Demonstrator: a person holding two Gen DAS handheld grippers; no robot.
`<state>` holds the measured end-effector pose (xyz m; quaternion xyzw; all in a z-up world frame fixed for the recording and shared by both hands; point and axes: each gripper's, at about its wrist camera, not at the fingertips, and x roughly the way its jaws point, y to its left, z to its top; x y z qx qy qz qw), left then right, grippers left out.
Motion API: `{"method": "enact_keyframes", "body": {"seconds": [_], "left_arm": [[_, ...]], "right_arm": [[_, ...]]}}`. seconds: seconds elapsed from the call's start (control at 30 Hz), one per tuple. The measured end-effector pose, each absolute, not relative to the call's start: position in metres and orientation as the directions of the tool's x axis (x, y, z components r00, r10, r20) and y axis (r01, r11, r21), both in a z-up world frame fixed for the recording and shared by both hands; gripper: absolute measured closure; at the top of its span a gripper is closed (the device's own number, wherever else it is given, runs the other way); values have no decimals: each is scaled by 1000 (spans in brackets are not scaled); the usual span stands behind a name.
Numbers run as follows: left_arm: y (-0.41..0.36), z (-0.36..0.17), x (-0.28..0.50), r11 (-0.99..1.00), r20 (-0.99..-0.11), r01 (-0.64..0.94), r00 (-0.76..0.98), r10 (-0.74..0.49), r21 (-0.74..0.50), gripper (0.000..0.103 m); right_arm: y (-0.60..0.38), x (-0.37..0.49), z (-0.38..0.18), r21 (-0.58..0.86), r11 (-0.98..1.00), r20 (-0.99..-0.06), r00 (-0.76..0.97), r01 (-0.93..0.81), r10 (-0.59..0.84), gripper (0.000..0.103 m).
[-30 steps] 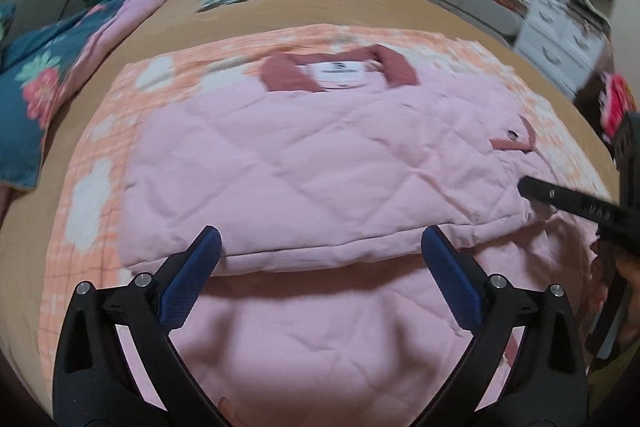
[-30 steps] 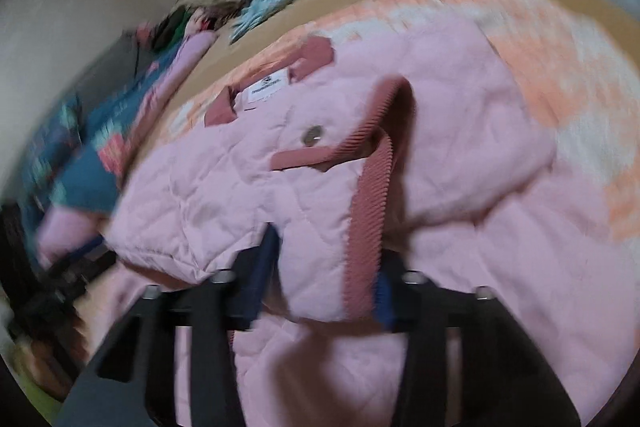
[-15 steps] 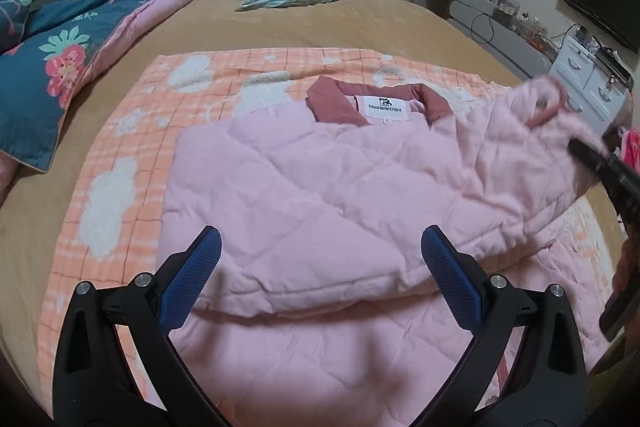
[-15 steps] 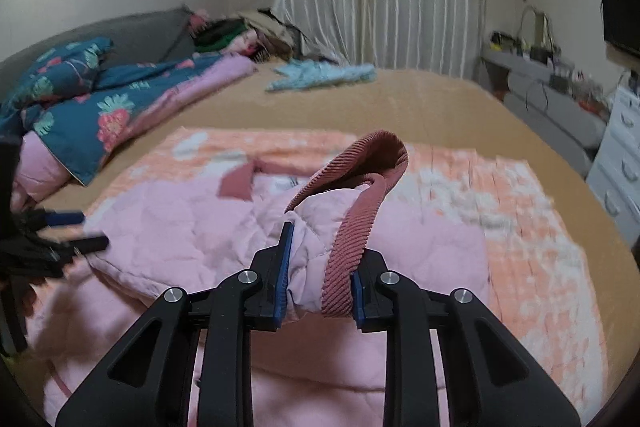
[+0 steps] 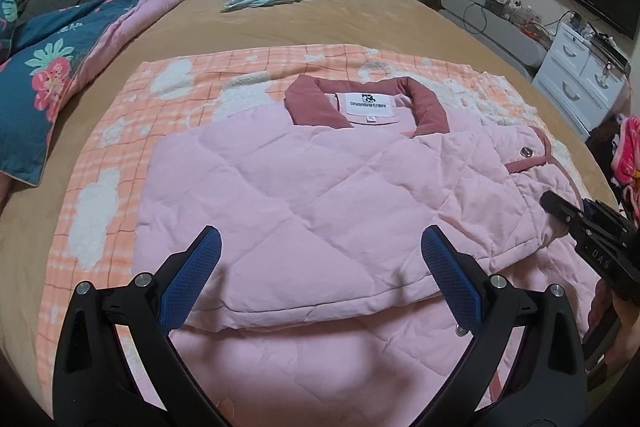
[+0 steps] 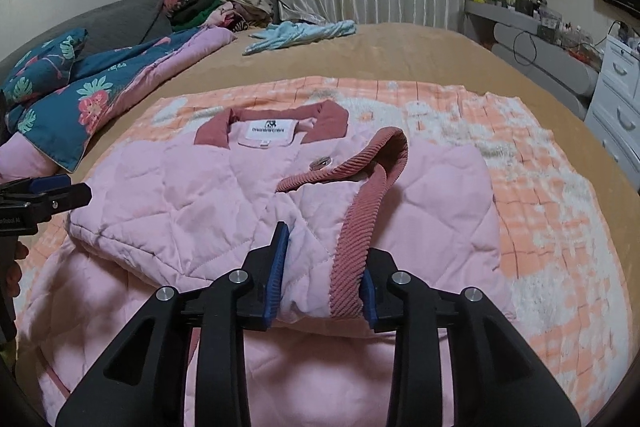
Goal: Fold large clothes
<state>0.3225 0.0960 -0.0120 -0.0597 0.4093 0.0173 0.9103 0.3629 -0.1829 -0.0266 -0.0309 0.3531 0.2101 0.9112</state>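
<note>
The lower part of the pink quilted jacket (image 5: pixel 320 211) runs under both grippers and out of the bottom of each view, so its hem cannot be made out. It lies on an orange checked blanket (image 5: pixel 120 131) spread over the bed (image 5: pixel 320 23), folded over itself, its collar (image 5: pixel 424 103) on the far side from the fingers.

The left gripper (image 5: pixel 320 279) points down at a slant above the near fold, its blue pads spread wide with nothing between them; the fold lies just beyond and below the tips, apart from them.

The right gripper (image 6: pixel 322 275) also slants down. Its fingers (image 6: pixel 276 275) stand close together with the jacket's front edge and ribbed rose trim (image 6: pixel 356 227) bunched between them. The jaws are opening; the far pad is mostly hidden behind the trim, so it seems the cloth is still pinched, though that is hard to tell.

The hand behind each gripper is cut off by the frame.
</note>
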Motion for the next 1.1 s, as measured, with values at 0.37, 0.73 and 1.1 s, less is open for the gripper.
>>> {"method": "enact_keyframes", "body": {"seconds": [0.37, 0.73, 1.1], "left_arm": [[87, -12, 327, 995, -749, -72, 663, -2, -66, 9], [97, -48, 346, 993, -809, -113, 586, 35, -39, 9], [115, -73, 346, 987, -825, -129, 565, -8, -97, 8]], "right_arm": [[-190, 356, -18, 96, 923, -642, 685, -373, 344, 33], [-157, 348, 1, -14, 898, -631, 701, -440, 333, 16], [-110, 356, -8, -146, 867, -679, 686, -477, 262, 6]]}}
